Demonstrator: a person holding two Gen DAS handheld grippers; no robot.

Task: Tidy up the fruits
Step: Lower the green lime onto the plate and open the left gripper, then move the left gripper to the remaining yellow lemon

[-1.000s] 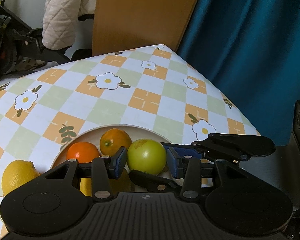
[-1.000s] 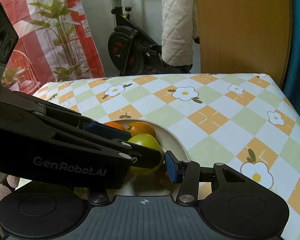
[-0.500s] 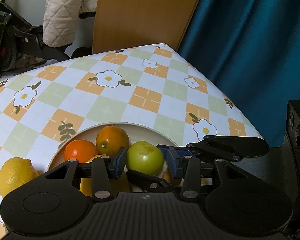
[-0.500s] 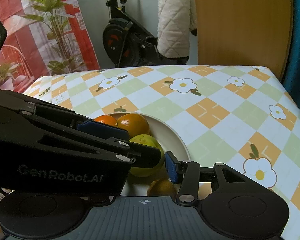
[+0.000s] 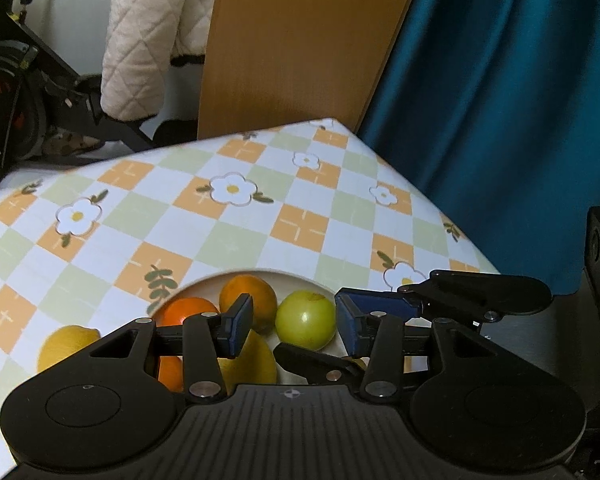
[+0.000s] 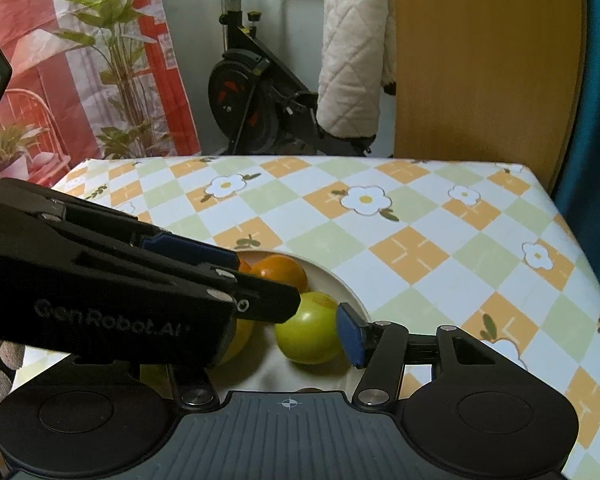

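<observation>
The round green apple is seen in the white plate, between the spread pads of the left tool. Only the left view shows a yellow lemon left of it. The right tool is crossed by the left one; its spread cannot be told.

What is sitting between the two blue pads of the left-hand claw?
In the left wrist view, a green apple sits between the left gripper pads, untouched, on the plate.

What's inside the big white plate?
The plate holds a green apple, two oranges and a yellow fruit. The left gripper and the right gripper's fingers cover the near side, so more fruit may be hidden.
</observation>
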